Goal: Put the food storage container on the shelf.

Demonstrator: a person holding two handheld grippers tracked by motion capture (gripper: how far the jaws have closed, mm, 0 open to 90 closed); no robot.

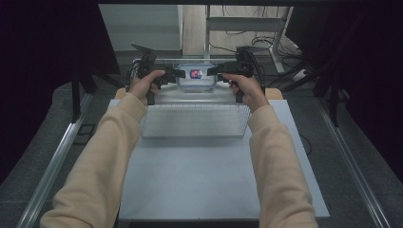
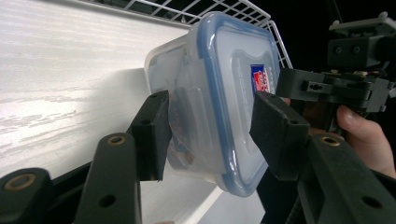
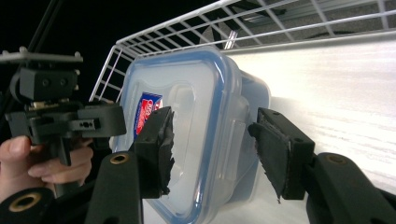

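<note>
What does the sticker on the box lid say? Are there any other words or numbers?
Sticker on the lid of the plastic box: red and blue with white marks, too blurred to read.
No other words, numbers or signs can be read.

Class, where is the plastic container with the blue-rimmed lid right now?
In the high view the container sits at the table's far middle, between the left gripper and right gripper, beyond the wire basket.

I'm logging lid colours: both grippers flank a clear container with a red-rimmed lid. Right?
Not quite: the lid's rim is blue, as the left gripper view shows. The left gripper and right gripper do flank the clear container.
</note>
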